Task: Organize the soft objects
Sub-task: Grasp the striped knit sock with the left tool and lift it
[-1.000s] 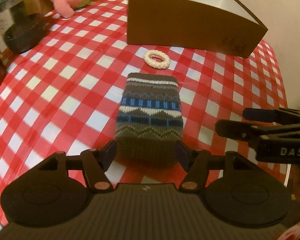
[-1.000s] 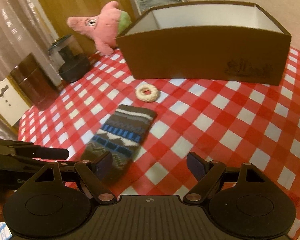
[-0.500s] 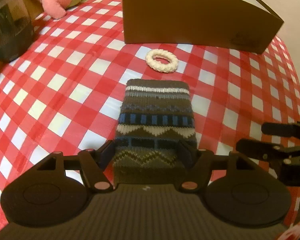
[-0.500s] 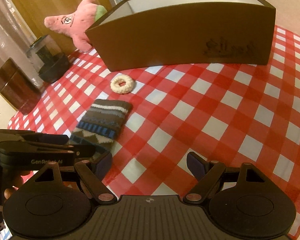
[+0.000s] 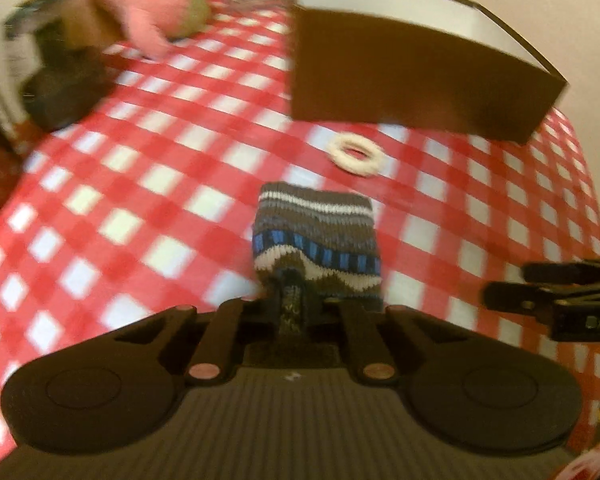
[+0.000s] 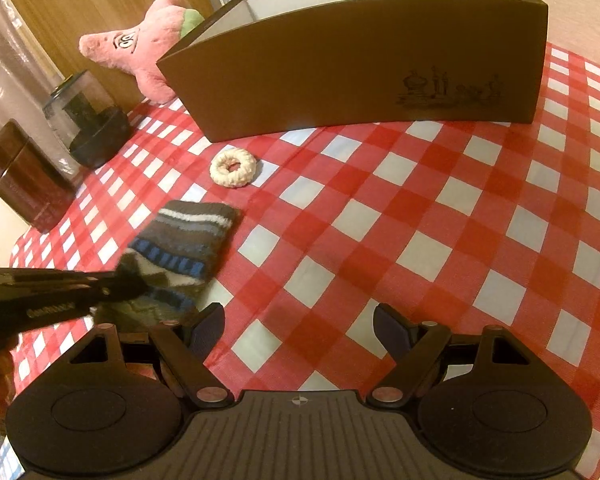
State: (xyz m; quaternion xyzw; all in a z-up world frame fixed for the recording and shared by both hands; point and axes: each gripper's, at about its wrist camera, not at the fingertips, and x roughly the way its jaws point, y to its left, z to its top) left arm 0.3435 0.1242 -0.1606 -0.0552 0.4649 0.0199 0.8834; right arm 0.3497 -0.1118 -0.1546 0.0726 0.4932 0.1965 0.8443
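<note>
Red-checked desk (image 6: pixel 420 208) | brown box (image 6: pixel 360 76) upper frame | knit sock (image 5: pixel 320 236) centre, my left gripper (image 5: pixel 290 312) closing on its bunched near edge, could slip | right gripper (image 6: pixel 298 328) wide, empty | ring (image 6: pixel 233 167) near box

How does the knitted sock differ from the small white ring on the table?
The sock is dark brown with blue and white stripes; the ring is plain cream. The sock is a long, flat piece, clearly larger; the ring is a small round loop with a hole. The left tool is closing on the sock's near end, which bunches up between its fingers; the ring lies untouched, nearer the box. Both look soft and rest on the checked tablecloth.
</note>
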